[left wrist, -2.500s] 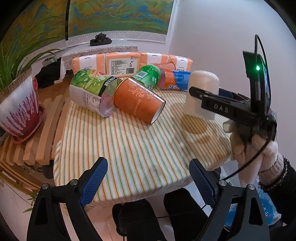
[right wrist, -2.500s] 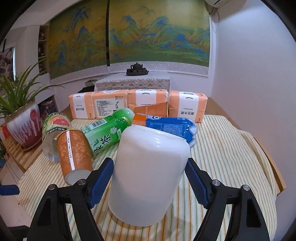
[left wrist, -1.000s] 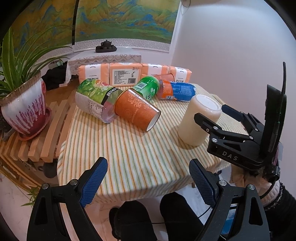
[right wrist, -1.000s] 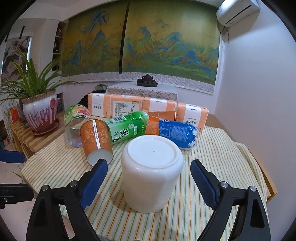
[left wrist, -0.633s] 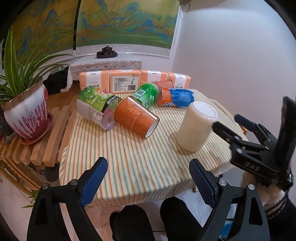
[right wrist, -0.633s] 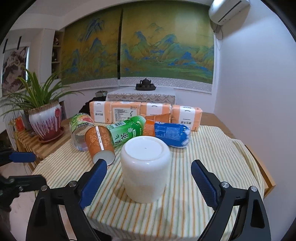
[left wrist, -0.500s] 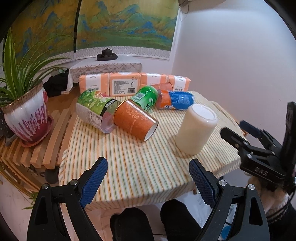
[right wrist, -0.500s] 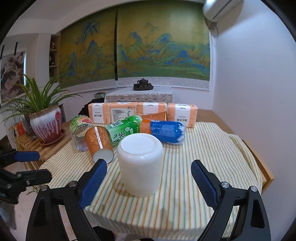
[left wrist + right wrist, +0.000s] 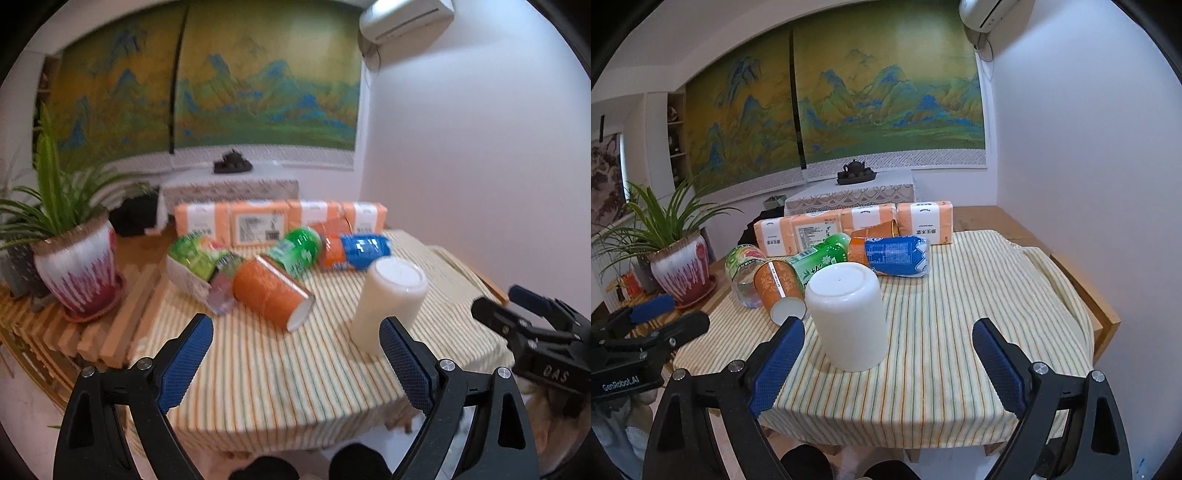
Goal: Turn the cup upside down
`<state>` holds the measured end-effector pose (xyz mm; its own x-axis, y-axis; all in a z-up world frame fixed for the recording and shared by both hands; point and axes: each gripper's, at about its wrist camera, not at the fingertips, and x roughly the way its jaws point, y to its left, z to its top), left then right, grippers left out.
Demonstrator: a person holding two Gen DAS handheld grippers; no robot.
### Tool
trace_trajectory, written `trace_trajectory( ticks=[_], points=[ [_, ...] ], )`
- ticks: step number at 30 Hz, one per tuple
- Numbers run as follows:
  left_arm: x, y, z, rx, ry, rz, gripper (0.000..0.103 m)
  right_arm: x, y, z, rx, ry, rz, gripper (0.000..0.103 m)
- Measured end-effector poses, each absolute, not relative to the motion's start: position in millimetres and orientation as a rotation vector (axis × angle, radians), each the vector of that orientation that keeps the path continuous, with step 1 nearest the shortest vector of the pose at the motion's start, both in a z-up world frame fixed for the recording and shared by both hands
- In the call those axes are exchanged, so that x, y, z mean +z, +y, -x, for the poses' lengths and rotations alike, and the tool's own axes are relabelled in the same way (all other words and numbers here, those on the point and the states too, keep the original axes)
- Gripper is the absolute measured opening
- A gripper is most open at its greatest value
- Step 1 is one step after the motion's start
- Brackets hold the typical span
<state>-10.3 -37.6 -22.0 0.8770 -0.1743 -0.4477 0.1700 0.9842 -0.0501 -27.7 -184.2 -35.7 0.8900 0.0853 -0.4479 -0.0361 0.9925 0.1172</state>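
A white cup [image 9: 849, 317] stands upside down, base up, on the striped tablecloth [image 9: 979, 302]; it also shows in the left wrist view [image 9: 388, 302]. My right gripper [image 9: 888, 365] is open and empty, pulled back from the cup at the table's front edge. It shows from the side at the right of the left wrist view [image 9: 517, 314]. My left gripper [image 9: 295, 365] is open and empty, off the table's front left. It shows at the left of the right wrist view [image 9: 653, 317].
An orange paper cup [image 9: 777, 284] lies on its side left of the white cup. Behind lie a green bottle [image 9: 823, 258], a clear bottle [image 9: 744, 266], a blue-orange pack [image 9: 894, 254] and orange tissue packs [image 9: 857, 221]. A potted plant [image 9: 679, 269] stands on a wooden bench at left.
My right gripper has let go of the cup and drawn back from it toward the table edge. My left gripper has also moved back and tilted up. The cup stays upside down.
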Motion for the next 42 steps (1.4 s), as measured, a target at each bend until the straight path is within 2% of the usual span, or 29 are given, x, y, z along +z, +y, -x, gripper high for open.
trace_trajectory(
  ticks=[3, 10, 28, 42],
  points=[
    [-16, -39, 17, -0.146, 0.416, 0.004, 0.098, -34, -183, 31, 0.059, 0.463, -0.108, 0.090],
    [-8, -40, 28, -0.094, 0.344, -0.007, 0.102, -27, -179, 39, 0.034, 0.424, -0.102, 0.090],
    [-6, -33, 29, -0.102, 0.363, 0.021, 0.102, -24, -170, 45, -0.025, 0.359, -0.080, 0.097],
    [-10, -32, 22, -0.100, 0.383, 0.034, 0.102, -21, -170, 45, -0.035, 0.345, -0.075, 0.098]
  ],
)
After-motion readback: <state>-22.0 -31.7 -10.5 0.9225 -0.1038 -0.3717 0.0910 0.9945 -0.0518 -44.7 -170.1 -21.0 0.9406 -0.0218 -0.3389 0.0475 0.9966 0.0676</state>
